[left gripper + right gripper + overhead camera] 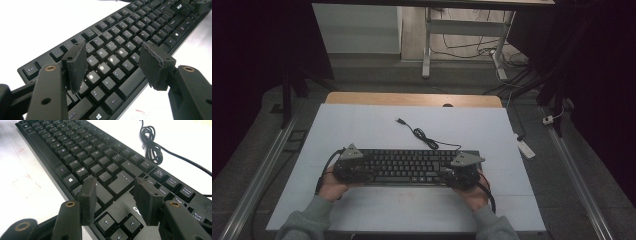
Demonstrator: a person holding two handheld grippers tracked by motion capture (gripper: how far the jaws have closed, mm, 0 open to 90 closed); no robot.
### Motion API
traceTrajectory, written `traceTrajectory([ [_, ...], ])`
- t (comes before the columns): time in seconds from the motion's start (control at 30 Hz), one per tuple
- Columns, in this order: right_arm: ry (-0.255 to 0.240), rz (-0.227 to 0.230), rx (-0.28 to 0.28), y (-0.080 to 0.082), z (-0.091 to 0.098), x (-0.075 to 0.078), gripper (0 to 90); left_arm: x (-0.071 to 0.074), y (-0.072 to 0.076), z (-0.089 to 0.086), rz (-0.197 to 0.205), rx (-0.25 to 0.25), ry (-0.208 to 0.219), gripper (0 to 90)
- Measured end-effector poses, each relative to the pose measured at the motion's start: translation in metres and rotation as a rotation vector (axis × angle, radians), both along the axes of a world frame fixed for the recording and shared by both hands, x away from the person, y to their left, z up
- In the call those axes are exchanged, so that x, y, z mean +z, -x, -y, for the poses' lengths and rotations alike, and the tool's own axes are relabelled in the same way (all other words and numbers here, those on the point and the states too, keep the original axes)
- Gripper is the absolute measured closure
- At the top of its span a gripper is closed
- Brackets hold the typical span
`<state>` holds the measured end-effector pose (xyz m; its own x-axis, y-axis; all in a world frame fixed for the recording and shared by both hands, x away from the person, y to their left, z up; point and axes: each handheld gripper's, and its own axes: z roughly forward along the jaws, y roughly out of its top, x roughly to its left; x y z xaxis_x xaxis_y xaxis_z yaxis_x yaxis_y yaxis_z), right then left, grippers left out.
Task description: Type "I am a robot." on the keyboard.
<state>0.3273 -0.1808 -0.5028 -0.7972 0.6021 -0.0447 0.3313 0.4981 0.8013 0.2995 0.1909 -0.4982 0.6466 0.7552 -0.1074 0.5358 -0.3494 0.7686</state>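
Observation:
A black keyboard (pixel 407 165) lies across the white table top (pixel 362 125), near its front edge. Its cable (pixel 422 134) runs in a coil toward the back and ends in a loose plug (pixel 400 120). My left gripper (pixel 366 172) hovers over the keyboard's left end, jaws apart above the letter keys (pixel 113 53) with nothing gripped. My right gripper (pixel 445 172) is over the right end, open above the Enter and arrow keys (pixel 115 186). In the right gripper view the coiled cable (pixel 150 142) lies behind the keyboard (pixel 82 152). A hand holds each gripper from the front.
A wooden edge (pixel 412 98) shows behind the white top. A desk frame (pixel 428 50) and loose wires stand on the floor beyond. Metal rails (pixel 262 175) run along both sides, and a small white box (pixel 526 148) lies on the floor at right.

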Motion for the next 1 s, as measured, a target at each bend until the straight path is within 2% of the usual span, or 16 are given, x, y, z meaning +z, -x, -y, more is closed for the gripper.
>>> traceTrajectory([
  [0.67, 0.004, -0.003, -0.005, 0.0, 0.0, -0.001, 53.1, -0.004, -0.007, -0.013, -0.02, 0.061, -0.017, 39.3],
  [1.0, 0.012, -0.003, -0.008, 0.0, 0.0, -0.001, 53.1, -0.009, -0.011, -0.017, -0.044, 0.091, -0.05, 46.0],
])
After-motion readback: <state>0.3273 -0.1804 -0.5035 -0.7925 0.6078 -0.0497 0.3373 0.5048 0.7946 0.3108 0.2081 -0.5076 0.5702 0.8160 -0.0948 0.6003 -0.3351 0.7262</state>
